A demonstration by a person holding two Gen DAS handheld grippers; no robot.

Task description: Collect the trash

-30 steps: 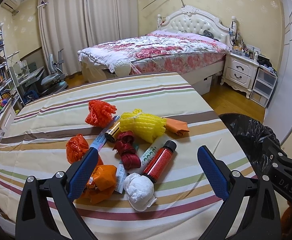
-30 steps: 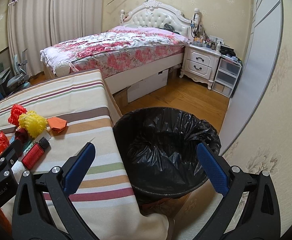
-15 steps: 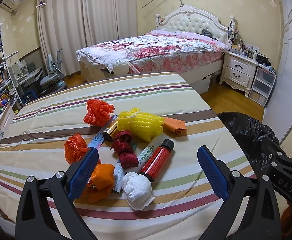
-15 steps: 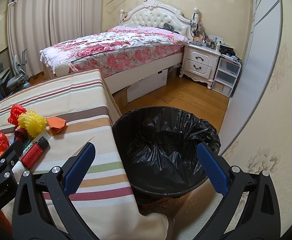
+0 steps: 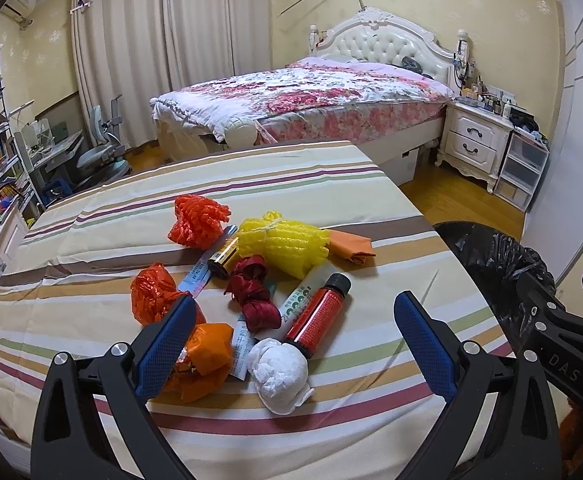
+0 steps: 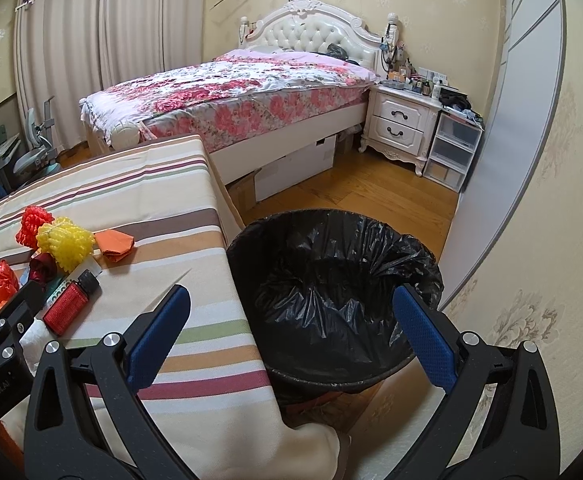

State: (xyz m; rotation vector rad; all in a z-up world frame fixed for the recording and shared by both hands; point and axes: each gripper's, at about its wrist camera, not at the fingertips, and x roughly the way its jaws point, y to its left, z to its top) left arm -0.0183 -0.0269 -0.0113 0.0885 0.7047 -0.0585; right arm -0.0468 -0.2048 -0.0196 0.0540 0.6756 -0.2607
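A heap of trash lies on the striped table (image 5: 91, 232): a white paper wad (image 5: 279, 374), a red bottle with black cap (image 5: 317, 316), yellow foam net (image 5: 283, 242), red foam net (image 5: 197, 220), dark red ribbon (image 5: 251, 292), orange wrappers (image 5: 203, 354) and a red bag (image 5: 153, 292). My left gripper (image 5: 291, 344) is open above the wad and the bottle, touching nothing. My right gripper (image 6: 291, 332) is open and empty over the near rim of the black-lined bin (image 6: 331, 296), which stands on the floor right of the table.
An orange folded paper (image 5: 351, 246) and a battery (image 5: 223, 256) lie in the heap. The table's right edge (image 6: 227, 240) meets the bin. A bed (image 6: 231, 96), nightstand (image 6: 403, 124) and plastic drawers (image 6: 451, 148) stand beyond; a wall (image 6: 531, 200) is at the right.
My left gripper has drifted slightly forward and down toward the heap. The right gripper and the trash have not moved.
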